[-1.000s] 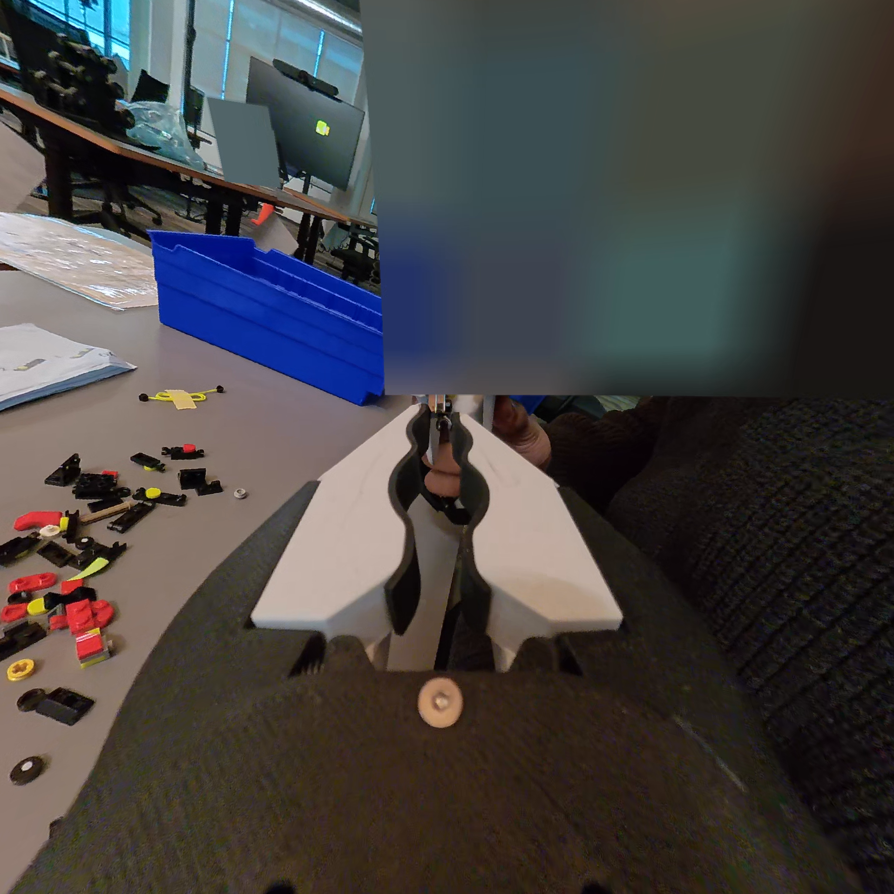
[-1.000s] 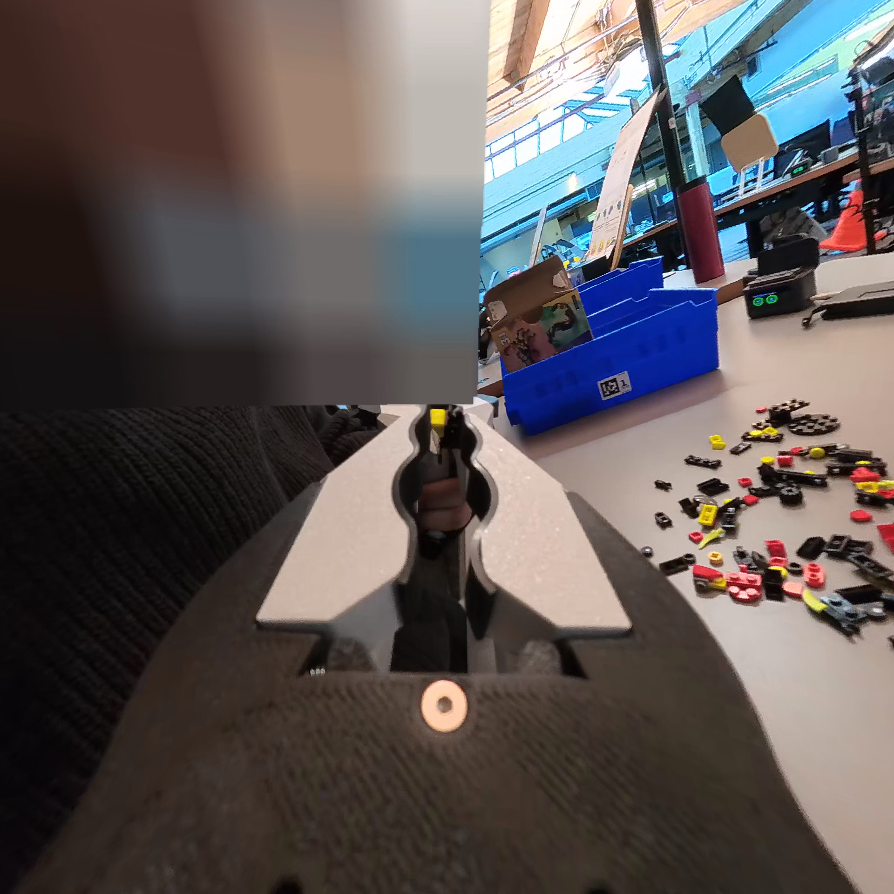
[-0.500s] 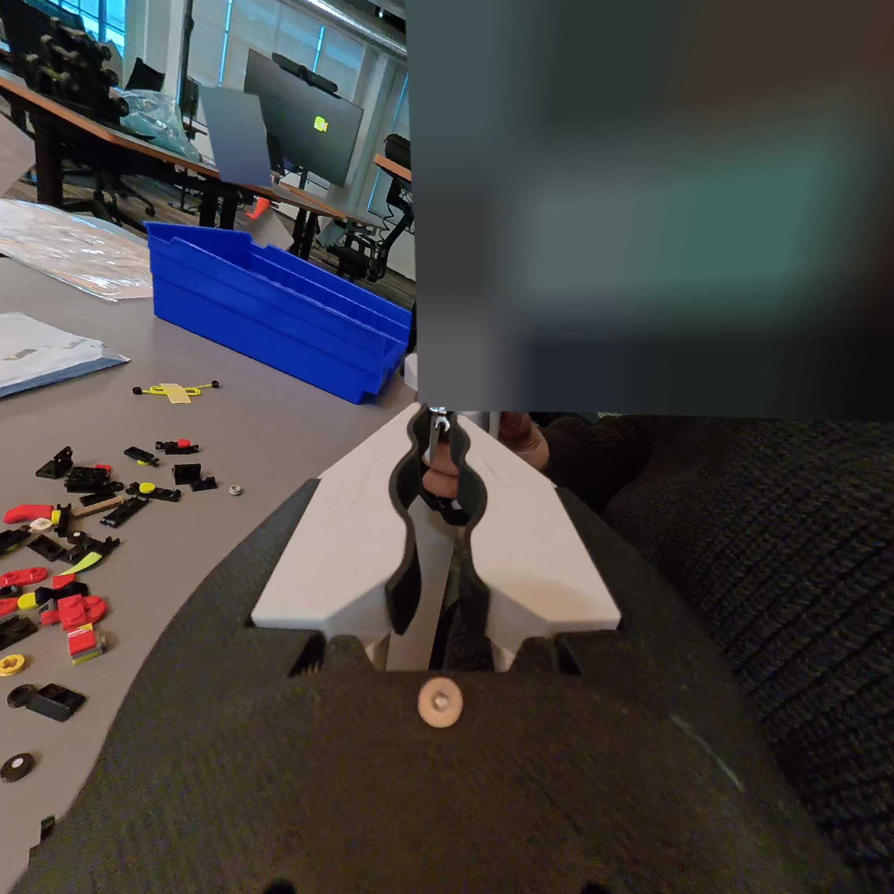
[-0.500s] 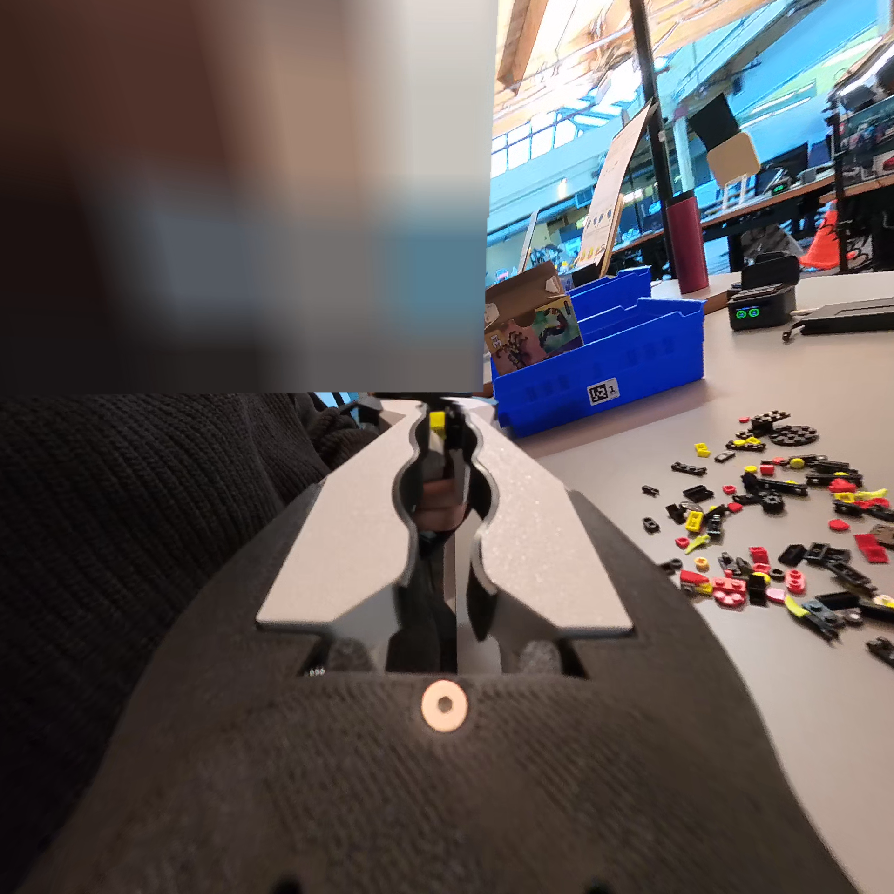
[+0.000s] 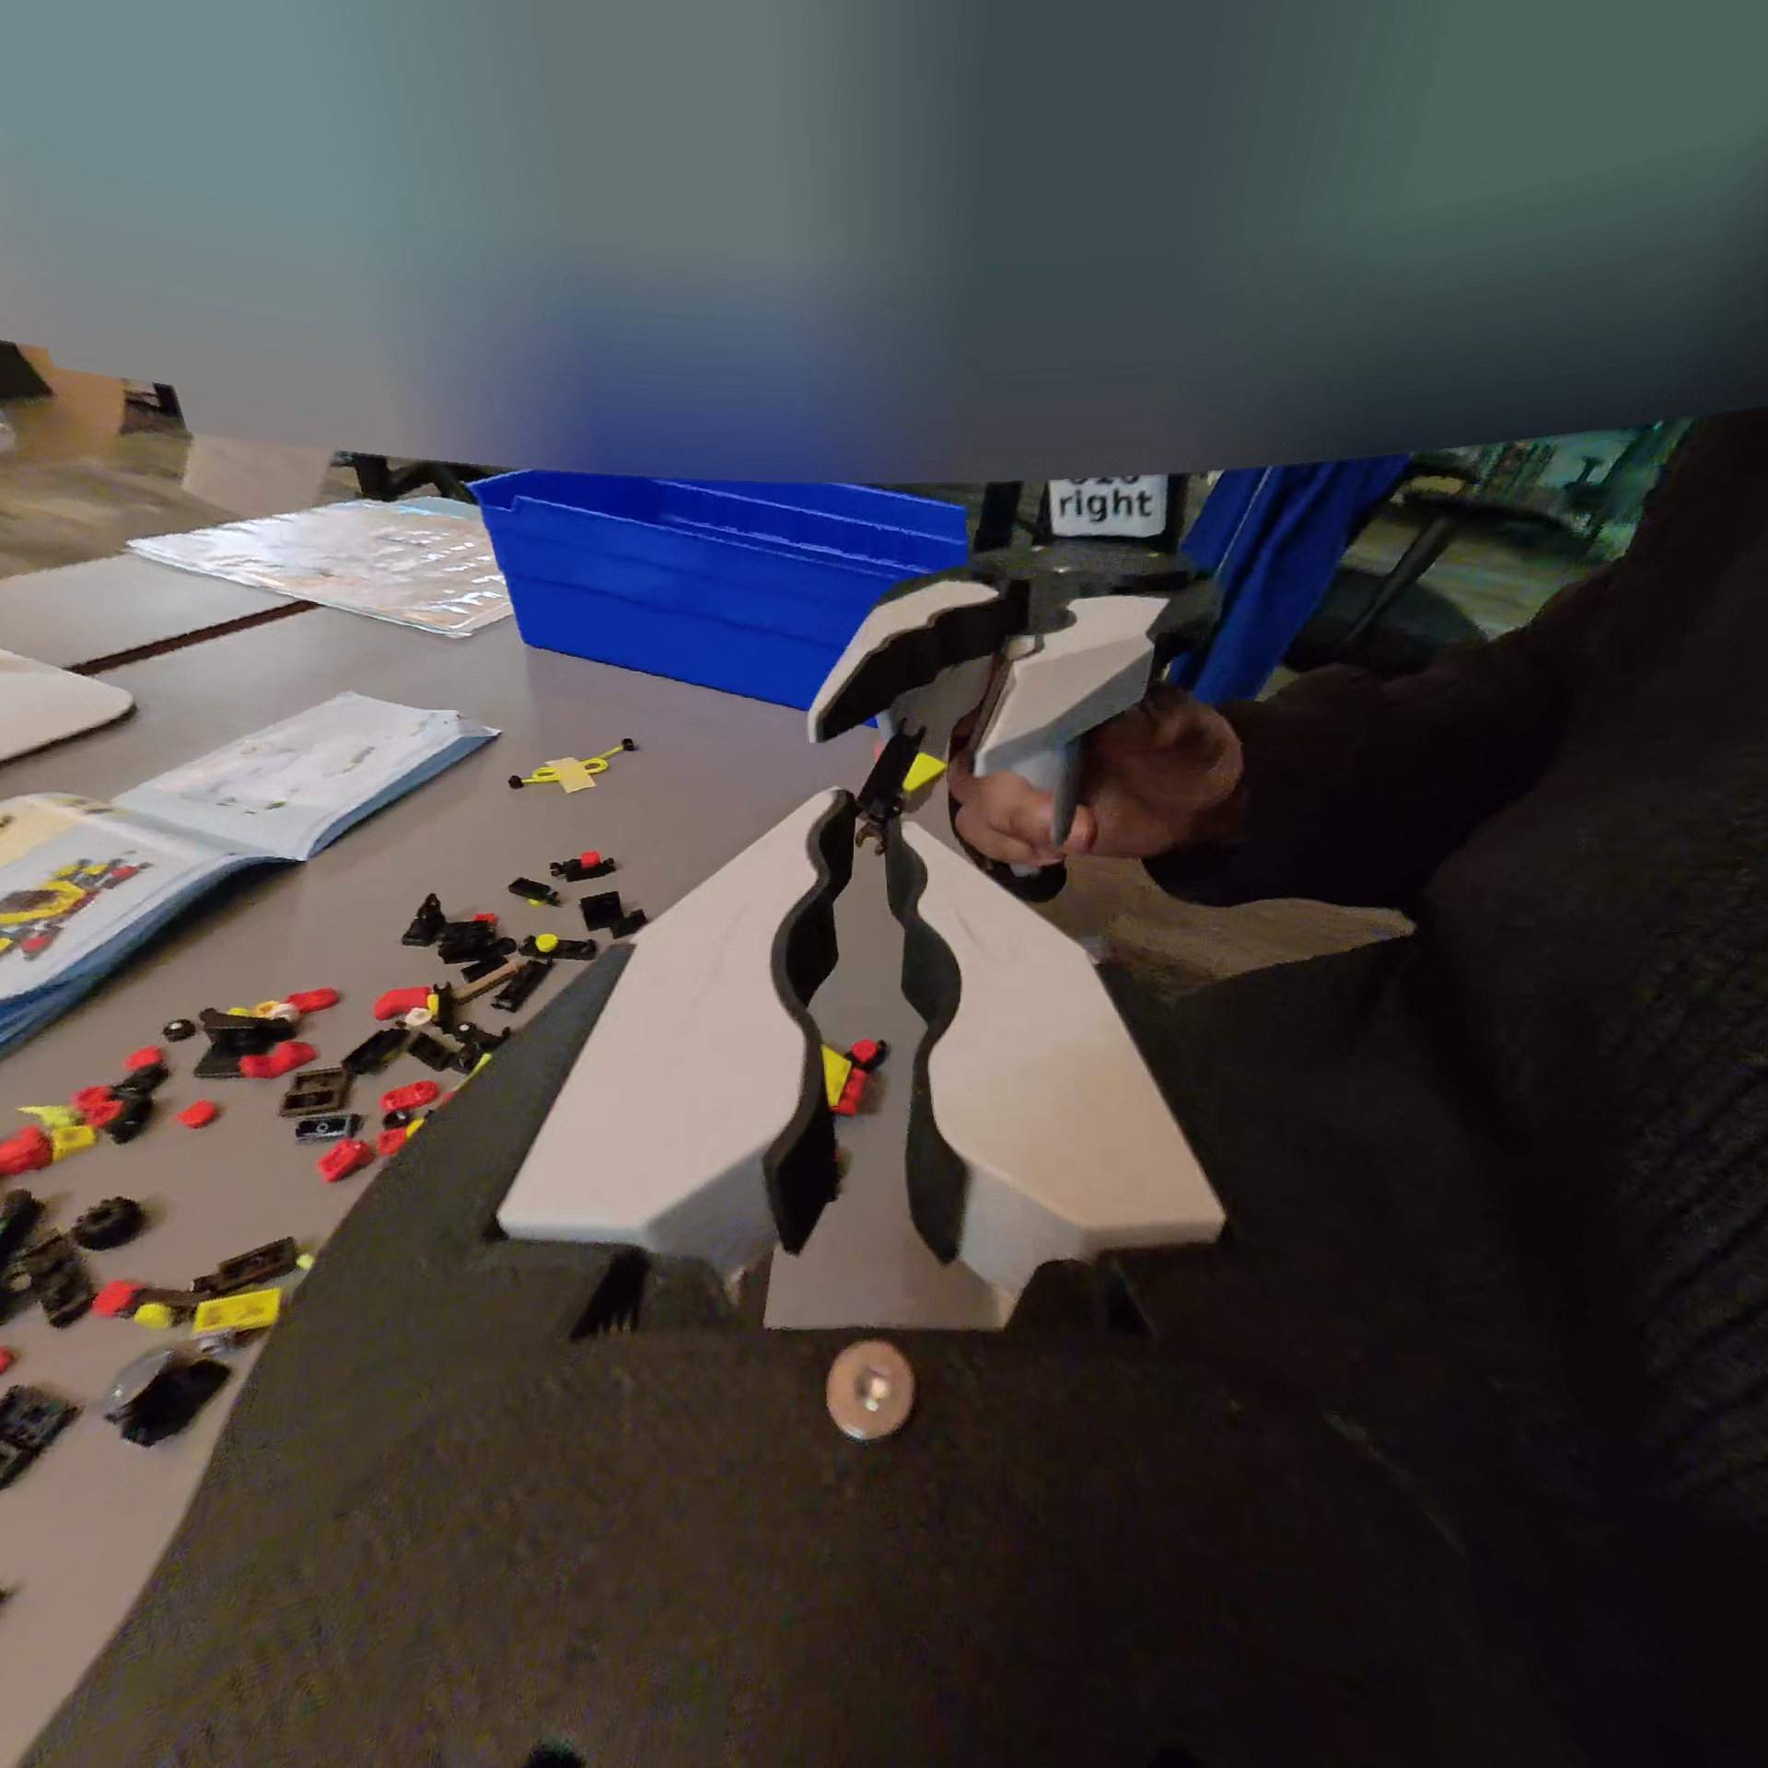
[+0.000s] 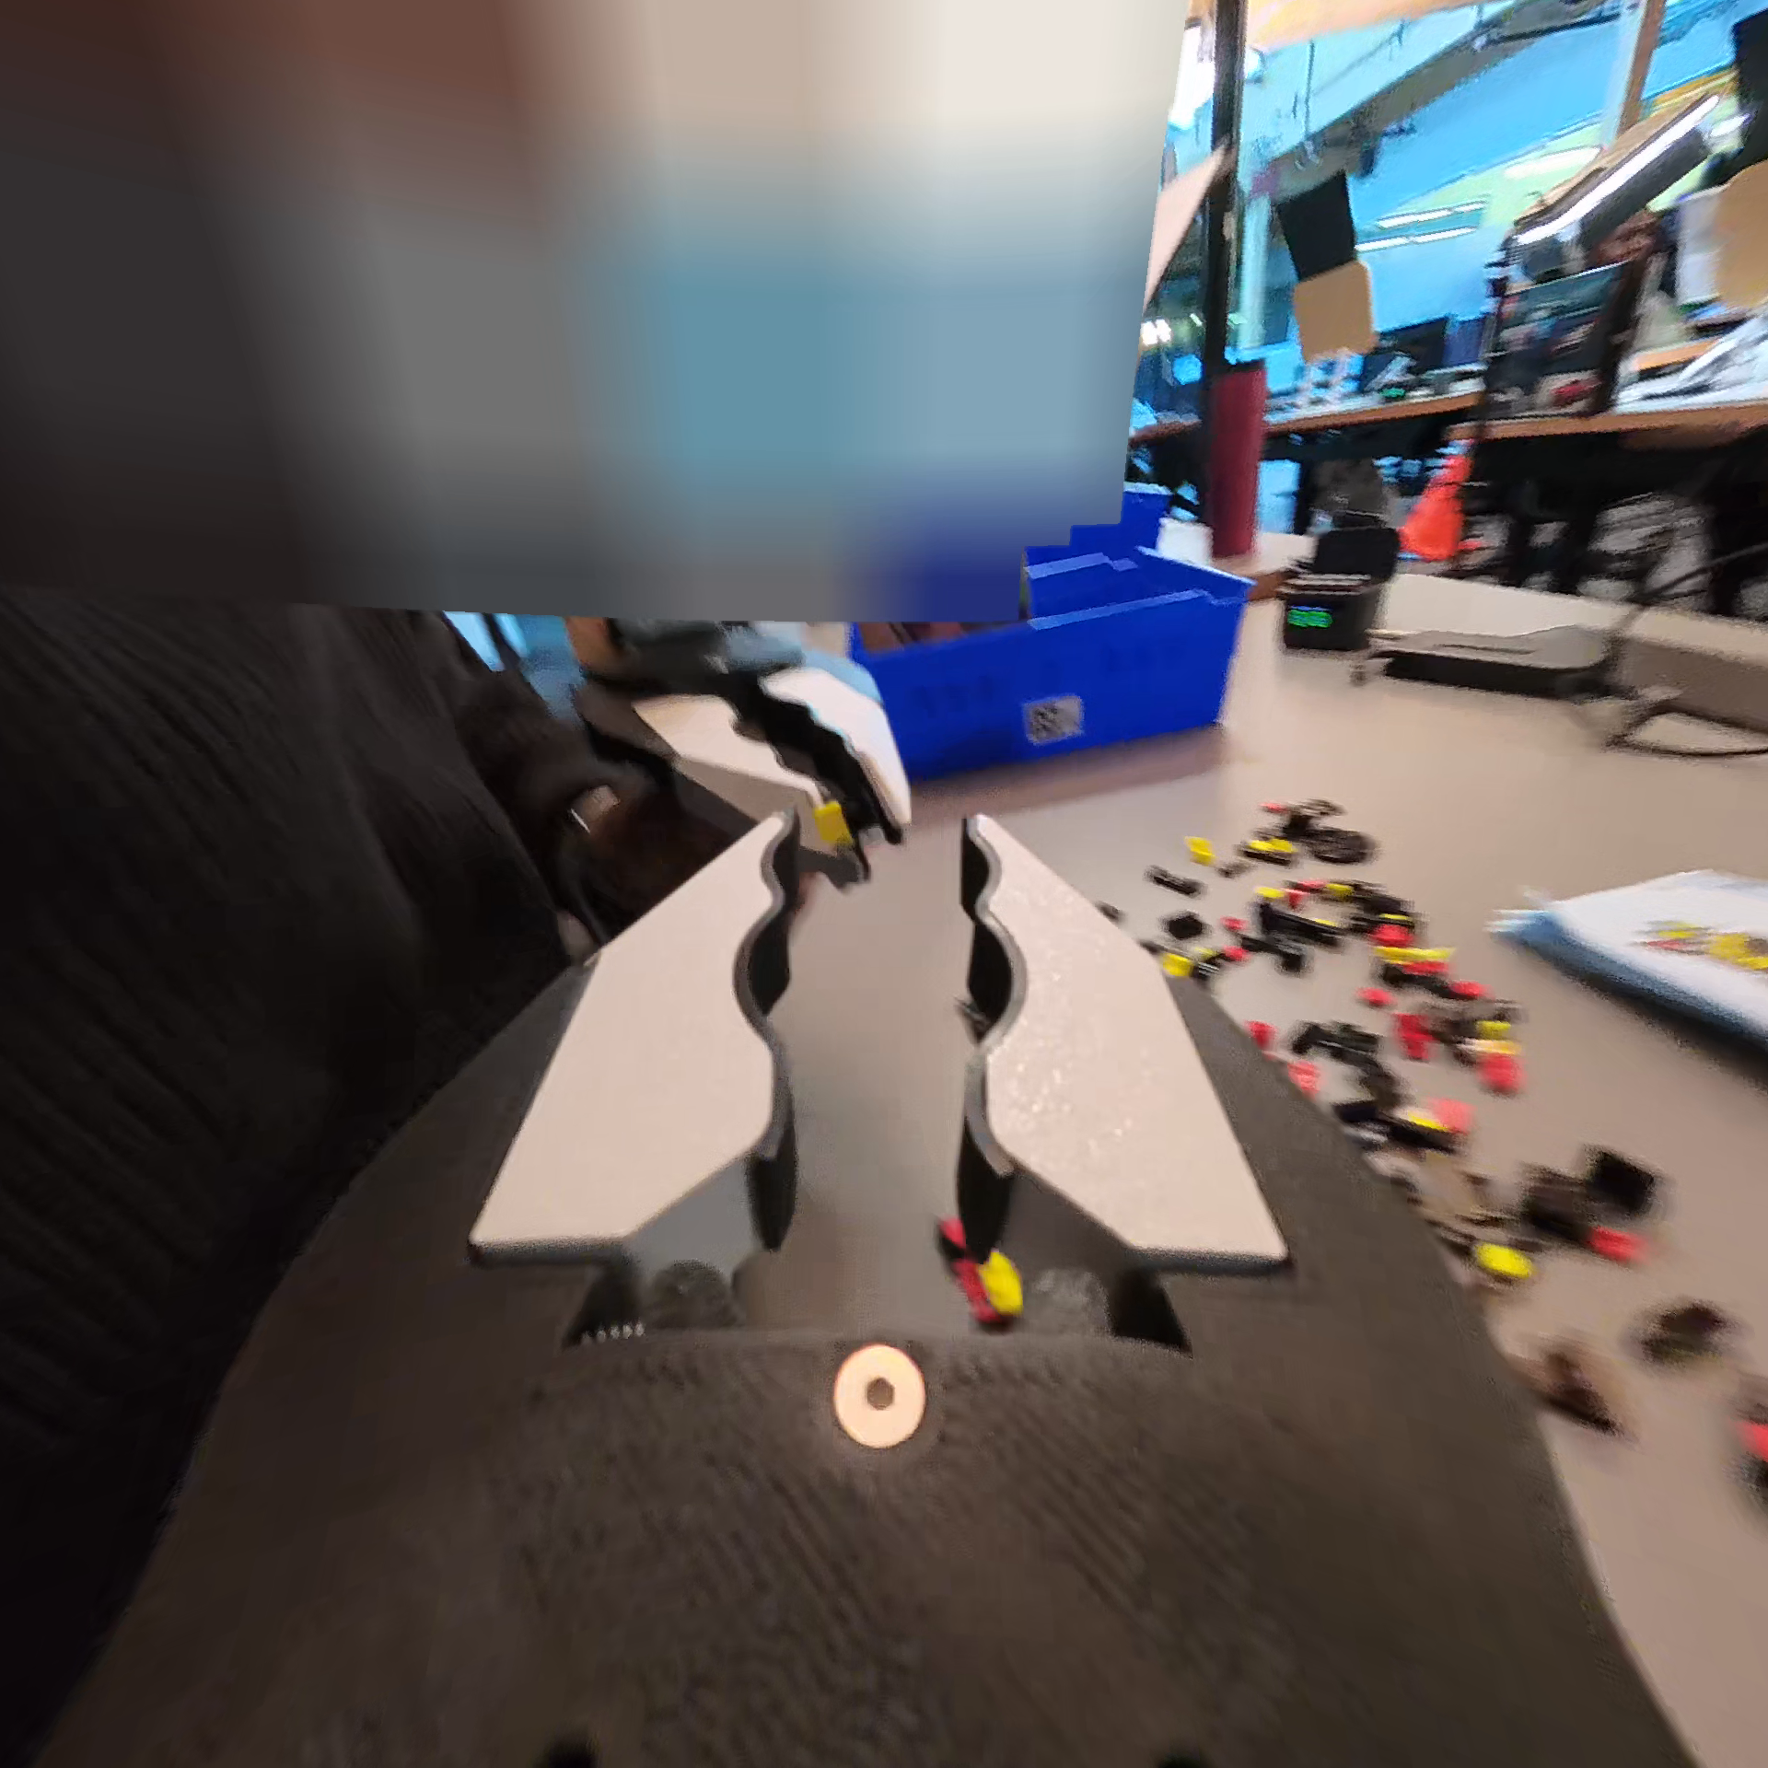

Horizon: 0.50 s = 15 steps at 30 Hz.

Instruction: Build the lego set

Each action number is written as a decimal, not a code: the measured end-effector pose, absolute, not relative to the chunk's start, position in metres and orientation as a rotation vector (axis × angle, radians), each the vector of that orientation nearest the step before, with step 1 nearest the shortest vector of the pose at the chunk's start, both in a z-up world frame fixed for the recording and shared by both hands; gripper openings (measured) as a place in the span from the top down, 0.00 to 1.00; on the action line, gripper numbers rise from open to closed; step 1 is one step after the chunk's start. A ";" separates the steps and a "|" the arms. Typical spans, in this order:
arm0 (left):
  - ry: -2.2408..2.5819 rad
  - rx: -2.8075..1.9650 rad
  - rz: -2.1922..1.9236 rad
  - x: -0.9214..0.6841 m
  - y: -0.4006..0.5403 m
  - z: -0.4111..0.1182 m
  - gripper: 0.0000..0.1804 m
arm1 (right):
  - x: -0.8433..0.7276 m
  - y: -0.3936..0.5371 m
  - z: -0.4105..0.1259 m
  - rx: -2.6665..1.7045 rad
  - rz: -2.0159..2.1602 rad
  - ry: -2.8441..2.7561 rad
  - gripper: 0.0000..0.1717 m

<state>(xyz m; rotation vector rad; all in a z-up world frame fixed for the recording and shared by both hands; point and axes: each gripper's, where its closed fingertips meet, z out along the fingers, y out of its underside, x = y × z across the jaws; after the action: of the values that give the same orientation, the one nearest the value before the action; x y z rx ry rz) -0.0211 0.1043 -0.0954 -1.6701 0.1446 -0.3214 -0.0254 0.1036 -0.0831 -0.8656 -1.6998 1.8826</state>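
My left gripper [image 5: 866, 823] is shut on a small black brick piece [image 5: 885, 780] with a yellow part [image 5: 923, 770]; the piece sticks out past the fingertips. My right gripper [image 6: 880, 832] is open with nothing between its pads. It sits just right of the left gripper [image 6: 861, 813], which shows there with the yellow part [image 6: 830, 823] at its tips. In the left wrist view the right gripper [image 5: 899, 746] hangs open just above the piece, held by a hand [image 5: 1100, 794].
Loose red, black and yellow bricks [image 5: 383, 1052] lie scattered on the grey table [image 5: 670, 765], and also show in the right wrist view [image 6: 1339, 957]. A blue bin [image 5: 727, 584] stands behind. An open booklet [image 5: 239, 794] lies at the left. A dark sleeve [image 5: 1531, 957] fills the right.
The right gripper opened and drew back from the black and yellow piece, which stays in the left gripper. Both grippers tilted down toward the table.
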 end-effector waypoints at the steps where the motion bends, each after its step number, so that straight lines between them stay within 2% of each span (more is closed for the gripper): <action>1: 0.155 -1.675 -0.309 -0.020 0.104 -0.096 0.98 | -0.025 0.102 -0.086 -0.839 1.821 -1.727 0.82; 8: 0.167 -1.718 -0.268 -0.022 0.107 -0.105 0.98 | -0.025 0.097 -0.094 -0.712 1.550 -1.801 0.85; 15: 0.154 -1.942 -0.133 -0.031 0.115 -0.148 0.99 | -0.041 0.114 -0.126 -0.764 0.995 -1.932 0.86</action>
<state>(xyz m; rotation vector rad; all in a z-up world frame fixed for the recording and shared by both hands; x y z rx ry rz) -0.0311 0.1150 -0.1482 -1.9418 0.1543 -0.1328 -0.0412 0.1142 -0.1260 -0.7639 -1.9320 0.9951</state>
